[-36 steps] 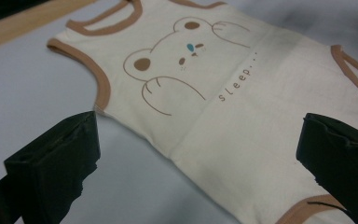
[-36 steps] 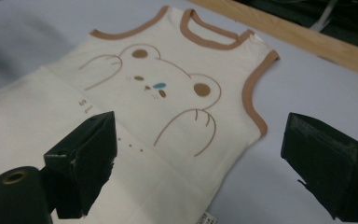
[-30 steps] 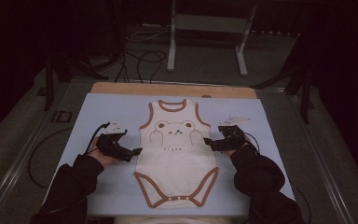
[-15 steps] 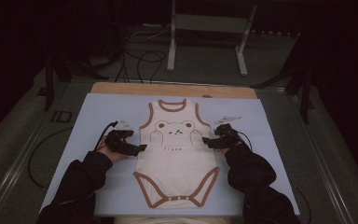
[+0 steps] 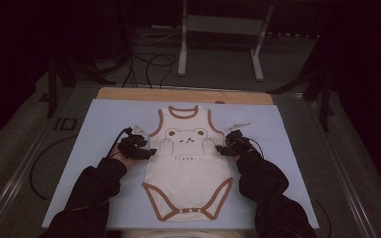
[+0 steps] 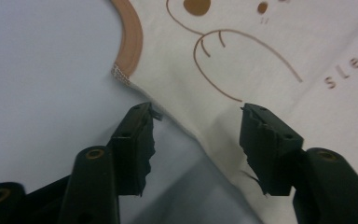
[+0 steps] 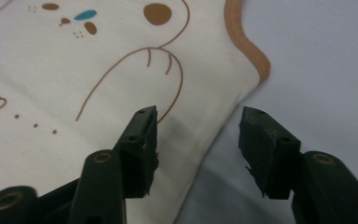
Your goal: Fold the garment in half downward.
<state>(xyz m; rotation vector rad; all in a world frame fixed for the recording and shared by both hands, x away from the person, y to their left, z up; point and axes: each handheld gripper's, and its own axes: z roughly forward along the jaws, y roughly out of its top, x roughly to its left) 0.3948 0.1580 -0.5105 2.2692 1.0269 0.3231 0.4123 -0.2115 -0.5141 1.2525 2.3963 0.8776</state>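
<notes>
A cream sleeveless baby bodysuit (image 5: pixel 188 171) with brown trim and a bear print lies flat on a light blue mat (image 5: pixel 104 124). My left gripper (image 5: pixel 151 151) sits at its left side edge, just below the armhole. In the left gripper view the jaws (image 6: pixel 196 112) straddle the bodysuit's (image 6: pixel 261 56) side seam, half apart, and have just been closing. My right gripper (image 5: pixel 220 148) mirrors it at the right side edge. Its jaws (image 7: pixel 198 112) stand over the bodysuit's (image 7: pixel 74 70) edge below the trimmed armhole, also just closing, pads apart from the cloth.
The mat rests on a wooden board (image 5: pixel 183 94) whose far edge shows. Beyond it on the dark floor stand a metal frame (image 5: pixel 218 44) and loose cables (image 5: pixel 149 64). Bare mat (image 6: pixel 37 70) lies on both sides of the garment.
Both hands have moved inward and down to the bodysuit's side edges. Both pairs of jaws have narrowed from wide to about half apart.
</notes>
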